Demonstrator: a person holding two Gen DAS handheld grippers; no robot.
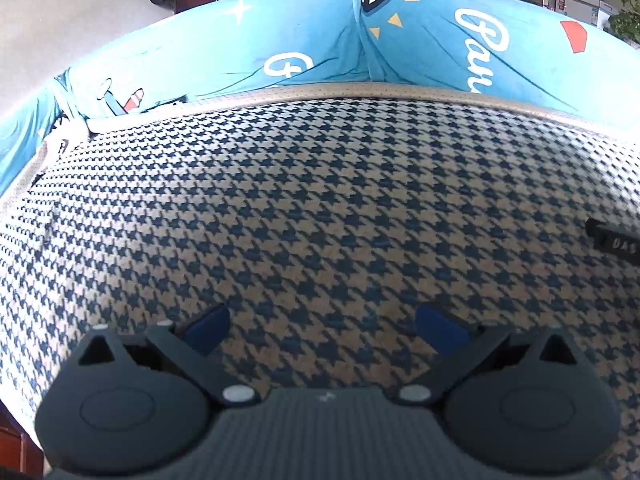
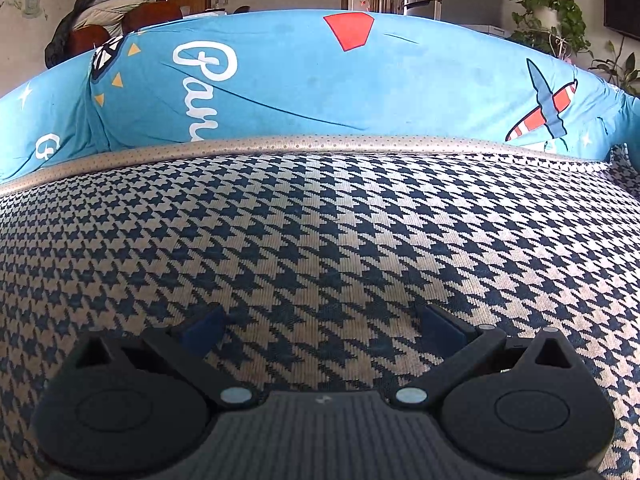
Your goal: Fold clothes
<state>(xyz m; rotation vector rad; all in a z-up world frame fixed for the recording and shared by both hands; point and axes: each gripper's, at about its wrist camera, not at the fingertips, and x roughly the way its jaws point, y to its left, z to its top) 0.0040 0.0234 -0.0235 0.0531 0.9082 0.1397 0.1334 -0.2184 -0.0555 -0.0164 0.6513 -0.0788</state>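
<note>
Left wrist view first: a small black label (image 1: 616,242) sewn to the houndstooth garment (image 1: 320,208) at the far right shows pale letters I read as "DAS", the rest cut off by the frame edge. Beyond the garment, the blue printed sheet (image 1: 280,36) carries white cursive script; I can make out a looping "G" and what looks like "Gar", no more. It also has a white star, yellow triangles, a red shape and a striped plane.

My left gripper (image 1: 322,328) stands wide, its blue pads (image 1: 210,326) apart with only cloth showing between them; it grips nothing.

From the right wrist camera, the same garment (image 2: 320,240) fills the lower frame: a coarse knit in dark navy and beige houndstooth, lying flat and spread on the sheet (image 2: 420,80). Its far edge is a beige perforated mesh band (image 2: 320,144), running side to side. The script reads the same here, beside a red polygon and a red-and-white striped plane.

My right gripper (image 2: 322,326) is likewise spread wide and empty, just above the weave.
</note>
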